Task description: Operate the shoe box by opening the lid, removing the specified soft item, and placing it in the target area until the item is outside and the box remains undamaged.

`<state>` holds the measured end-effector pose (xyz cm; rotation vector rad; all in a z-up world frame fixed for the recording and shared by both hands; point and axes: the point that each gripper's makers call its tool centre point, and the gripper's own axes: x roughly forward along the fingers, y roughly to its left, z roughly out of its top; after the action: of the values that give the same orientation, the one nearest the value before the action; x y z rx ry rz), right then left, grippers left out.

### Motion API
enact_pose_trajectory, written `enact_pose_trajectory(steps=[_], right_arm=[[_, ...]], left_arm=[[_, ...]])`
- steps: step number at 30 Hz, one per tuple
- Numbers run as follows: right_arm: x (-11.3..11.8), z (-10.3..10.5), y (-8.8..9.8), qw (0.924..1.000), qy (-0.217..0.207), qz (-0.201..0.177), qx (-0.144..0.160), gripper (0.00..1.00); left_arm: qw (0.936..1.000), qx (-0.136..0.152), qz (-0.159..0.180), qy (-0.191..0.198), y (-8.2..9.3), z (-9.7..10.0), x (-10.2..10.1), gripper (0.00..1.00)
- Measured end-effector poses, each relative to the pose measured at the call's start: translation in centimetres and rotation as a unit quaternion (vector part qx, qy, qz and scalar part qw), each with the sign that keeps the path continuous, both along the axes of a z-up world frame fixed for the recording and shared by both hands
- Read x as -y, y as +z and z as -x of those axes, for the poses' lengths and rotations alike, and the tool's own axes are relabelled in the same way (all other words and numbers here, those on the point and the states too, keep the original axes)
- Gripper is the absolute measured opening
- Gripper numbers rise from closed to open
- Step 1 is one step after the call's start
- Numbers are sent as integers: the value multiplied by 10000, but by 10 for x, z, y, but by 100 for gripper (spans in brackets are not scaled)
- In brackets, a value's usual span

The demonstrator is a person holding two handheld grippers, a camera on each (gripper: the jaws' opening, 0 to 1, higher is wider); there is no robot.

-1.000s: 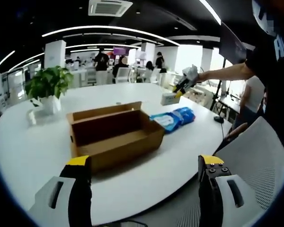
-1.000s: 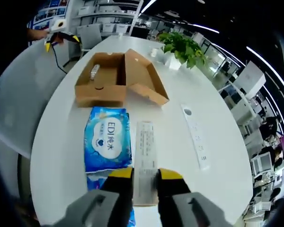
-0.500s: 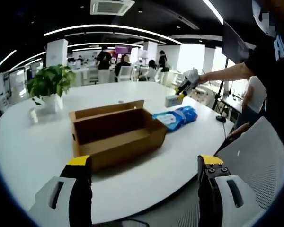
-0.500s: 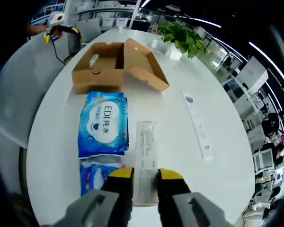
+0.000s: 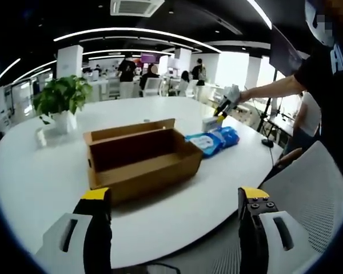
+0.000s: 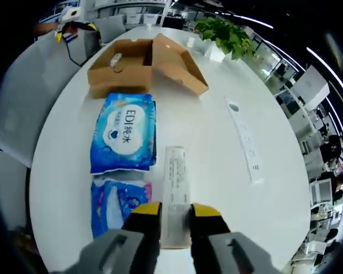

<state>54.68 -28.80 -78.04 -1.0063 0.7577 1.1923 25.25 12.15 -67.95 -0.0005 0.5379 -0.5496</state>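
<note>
Right gripper [image 6: 175, 212]: jaws drawn in tight on a long pale carton [image 6: 175, 191], clamped at its near end, the rest of it reaching forward over the table [image 6: 217, 171]. In the left gripper view it is far off to the right, at the end of an outstretched arm [image 5: 271, 88], with the carton below it.
Left gripper [image 5: 174, 200]: jaws spread wide, nothing between them, hanging over the near edge of the table, the box straight ahead. In the right gripper view it sits up in the top-left corner, beyond the box and off the table edge.
Wipes [image 6: 124, 132]: a blue soft pack with a white oval label, flat on the table just left of the carton. It is outside the box and close to the box's near wall, with a gap between.
Second pack [image 6: 115, 204]: blue with a touch of pink, nearer the right gripper, just past the end of the wipes.
Box [image 6: 121, 69]: brown cardboard, open, lid [image 6: 177, 57] thrown back on the right side and sloping down to the table. Something small and pale [image 6: 115, 58] lies inside on the floor; I can't tell what it is.
Power strip [image 6: 246, 145]: long and white, lying on the table to the right of the carton, well apart from it.
Plant [image 5: 58, 98]: leafy green in a white pot, on the table beyond the box.
Chair [image 5: 308, 188]: white mesh back, at the table's edge to the right in the left gripper view.
Room: open office, people standing far behind.
</note>
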Motion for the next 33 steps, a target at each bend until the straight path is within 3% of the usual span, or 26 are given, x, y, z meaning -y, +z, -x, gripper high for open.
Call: enact_pose_trajectory(steps=[8, 33], right_arm=[[12, -2, -15, 9997, 15, 231, -50, 15], [33, 1, -35, 9971, 66, 757, -94, 16]], left_arm=[[10000, -5, -9, 24, -1, 0, -2, 95], [10000, 35, -29, 71, -1, 0, -6, 94]])
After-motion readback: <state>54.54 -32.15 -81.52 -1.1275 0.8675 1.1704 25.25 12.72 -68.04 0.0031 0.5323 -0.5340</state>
